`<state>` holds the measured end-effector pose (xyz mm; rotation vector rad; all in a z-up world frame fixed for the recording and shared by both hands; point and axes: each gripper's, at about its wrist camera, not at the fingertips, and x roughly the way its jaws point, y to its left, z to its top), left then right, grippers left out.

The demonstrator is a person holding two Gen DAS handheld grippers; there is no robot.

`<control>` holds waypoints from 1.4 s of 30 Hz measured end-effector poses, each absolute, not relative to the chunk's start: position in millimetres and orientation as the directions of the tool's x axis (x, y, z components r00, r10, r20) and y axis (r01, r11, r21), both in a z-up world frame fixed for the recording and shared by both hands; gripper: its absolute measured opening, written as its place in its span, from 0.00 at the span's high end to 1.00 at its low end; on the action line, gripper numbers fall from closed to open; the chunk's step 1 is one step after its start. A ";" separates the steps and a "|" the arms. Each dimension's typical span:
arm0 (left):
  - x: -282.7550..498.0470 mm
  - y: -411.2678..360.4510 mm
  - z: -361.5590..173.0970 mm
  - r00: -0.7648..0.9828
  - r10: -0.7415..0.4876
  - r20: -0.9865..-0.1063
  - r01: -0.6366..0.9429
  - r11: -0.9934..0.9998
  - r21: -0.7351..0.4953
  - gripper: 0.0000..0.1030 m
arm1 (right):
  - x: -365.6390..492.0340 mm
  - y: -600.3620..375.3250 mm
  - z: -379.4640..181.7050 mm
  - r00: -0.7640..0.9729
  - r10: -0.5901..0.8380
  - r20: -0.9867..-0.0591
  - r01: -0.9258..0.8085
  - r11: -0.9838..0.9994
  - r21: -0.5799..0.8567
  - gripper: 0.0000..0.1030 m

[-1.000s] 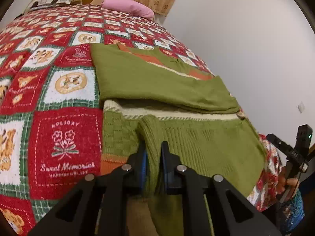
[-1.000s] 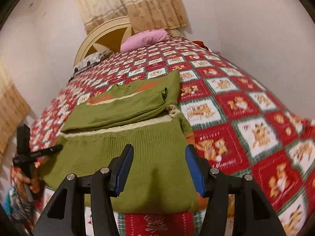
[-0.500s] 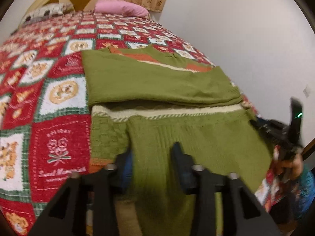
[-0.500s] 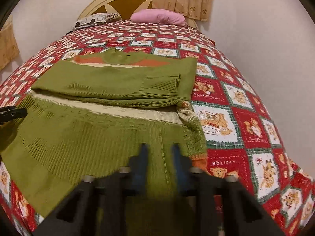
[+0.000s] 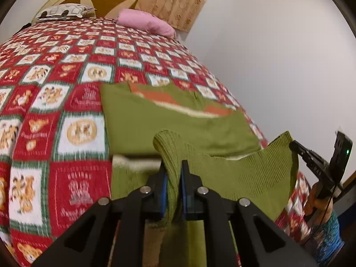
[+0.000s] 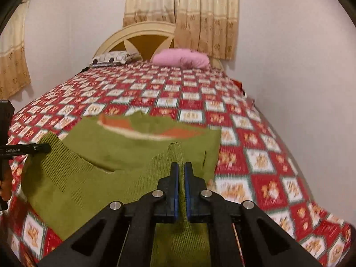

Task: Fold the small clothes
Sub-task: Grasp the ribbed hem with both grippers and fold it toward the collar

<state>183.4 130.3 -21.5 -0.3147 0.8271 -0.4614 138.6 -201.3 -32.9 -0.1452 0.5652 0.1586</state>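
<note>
A green knit sweater (image 5: 178, 115) with orange and cream stripes lies on the bed, its upper part folded across. My left gripper (image 5: 173, 166) pinches a ridge of the ribbed hem (image 5: 244, 175), and its jaws are closing on the cloth. My right gripper (image 6: 180, 165) grips the hem's other corner (image 6: 175, 151) the same way, its jaws also closing on fabric. The hem hangs lifted between the two grippers, above the bed. In the left wrist view the right gripper (image 5: 296, 146) shows at the far right. The right wrist view has the left gripper (image 6: 42, 148) at its left edge.
A red, white and green patchwork bedspread (image 5: 55, 89) covers the bed. A pink pillow (image 6: 181, 57) and a patterned pillow (image 6: 113, 57) lie by the cream headboard (image 6: 142, 33). A white wall (image 5: 278, 66) runs along the bed's right side. Curtains (image 6: 207, 17) hang behind.
The right gripper closed from wide open onto the hem. Both grippers rose, lifting the hem off the bed, and it now hangs before the folded upper part.
</note>
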 end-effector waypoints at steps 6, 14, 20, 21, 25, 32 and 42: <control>231.4 143.2 -2.9 0.627 -0.477 -0.616 0.209 0.865 -0.457 0.90 | 192.4 -192.5 -14.5 0.857 0.067 -0.511 -0.169 0.973 -0.156 0.96; 311.1 147.1 0.0 0.656 -0.439 -0.614 0.143 0.871 -0.470 0.90 | 294.0 -187.5 -17.8 0.866 0.009 -0.500 -0.117 0.976 -0.186 0.96; 370.9 139.5 -28.7 0.651 -0.404 -0.643 0.095 0.884 -0.458 0.90 | 349.3 -184.5 -63.3 0.857 -0.092 -0.507 -0.040 0.969 -0.244 0.97; 381.1 137.2 -38.0 0.647 -0.393 -0.653 0.085 0.888 -0.451 0.90 | 355.8 -185.3 -72.0 0.851 -0.103 -0.515 -0.030 0.969 -0.245 0.97; 401.4 132.5 -69.3 0.620 -0.357 -0.699 0.038 0.903 -0.427 0.90 | 376.3 -190.2 -100.0 0.829 -0.128 -0.545 -0.008 0.971 -0.241 0.97; 408.1 142.0 -83.3 0.599 -0.300 -0.743 -0.056 0.909 -0.413 0.77 | 408.5 -196.1 -120.3 0.716 -0.192 -0.671 0.018 0.966 -0.256 0.96; 355.6 156.1 -34.8 0.615 -0.303 -0.728 0.089 0.944 -0.318 0.41 | 332.4 -204.3 -76.2 0.824 -0.197 -0.531 0.087 0.970 -0.226 0.81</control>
